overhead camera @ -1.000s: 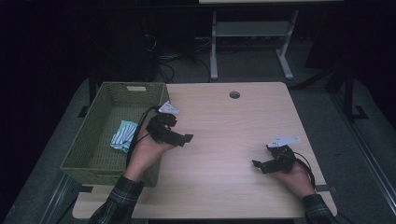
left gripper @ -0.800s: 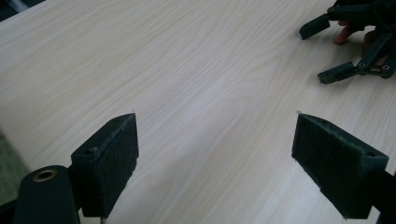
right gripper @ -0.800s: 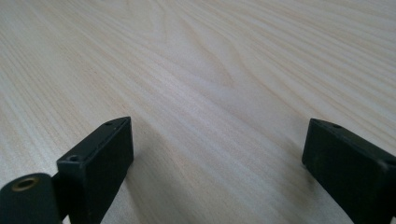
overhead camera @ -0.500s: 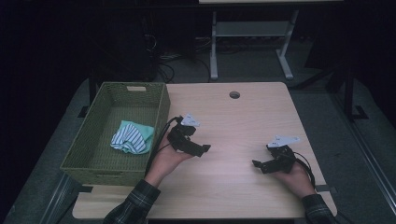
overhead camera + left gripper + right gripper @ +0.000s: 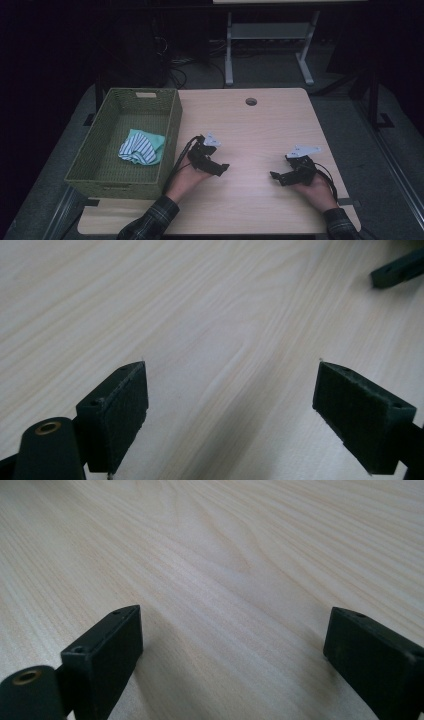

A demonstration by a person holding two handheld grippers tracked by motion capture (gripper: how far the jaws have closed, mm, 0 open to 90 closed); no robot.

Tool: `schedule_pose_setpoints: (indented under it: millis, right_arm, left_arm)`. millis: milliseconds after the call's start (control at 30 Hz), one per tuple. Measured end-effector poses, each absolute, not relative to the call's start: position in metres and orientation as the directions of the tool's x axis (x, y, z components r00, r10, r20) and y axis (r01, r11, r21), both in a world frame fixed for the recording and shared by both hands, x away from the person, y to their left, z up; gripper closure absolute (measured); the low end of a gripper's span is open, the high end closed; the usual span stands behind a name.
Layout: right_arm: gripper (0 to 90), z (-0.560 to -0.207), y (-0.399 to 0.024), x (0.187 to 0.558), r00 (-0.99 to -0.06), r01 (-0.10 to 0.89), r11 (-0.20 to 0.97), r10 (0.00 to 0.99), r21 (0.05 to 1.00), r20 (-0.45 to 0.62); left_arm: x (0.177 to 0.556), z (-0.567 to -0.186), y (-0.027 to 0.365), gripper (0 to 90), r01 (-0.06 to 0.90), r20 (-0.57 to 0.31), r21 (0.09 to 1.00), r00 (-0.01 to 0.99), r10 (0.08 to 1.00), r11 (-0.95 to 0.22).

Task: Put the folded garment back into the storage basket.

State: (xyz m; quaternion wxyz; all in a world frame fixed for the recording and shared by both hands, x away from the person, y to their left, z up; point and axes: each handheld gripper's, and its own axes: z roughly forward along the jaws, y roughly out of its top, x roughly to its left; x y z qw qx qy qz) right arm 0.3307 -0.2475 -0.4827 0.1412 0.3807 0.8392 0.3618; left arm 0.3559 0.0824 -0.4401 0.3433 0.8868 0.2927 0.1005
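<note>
A crumpled cloth [image 5: 141, 147], soft, striped white and teal, lies inside the rectangular woven green basket [image 5: 170, 131] at the left edge of the pale wood-grain table [image 5: 260, 130]. The left gripper [image 5: 221, 169] rests on the tabletop just right of the basket, jaws spread wide and empty, apart from the cloth. The right gripper [image 5: 275, 176], likewise spread and empty, sits well apart from it.

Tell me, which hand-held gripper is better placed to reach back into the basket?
Left. The left hand-held gripper sits open beside the green basket holding the striped cloth; the right hand-held gripper is across the table.
</note>
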Motion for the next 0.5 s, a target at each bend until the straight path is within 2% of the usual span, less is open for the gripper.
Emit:
schedule_pose_setpoints:
  millis: [500]
  right_arm:
    - [8.3, -0.483, -0.248, 0.331, -0.67, 0.537, 0.448, 0.741, 0.715, 0.038]
  left_arm:
    - [0.359, -0.466, 0.079, 13.3, 0.468, 0.004, 0.6, 0.81, 0.587, -0.649]
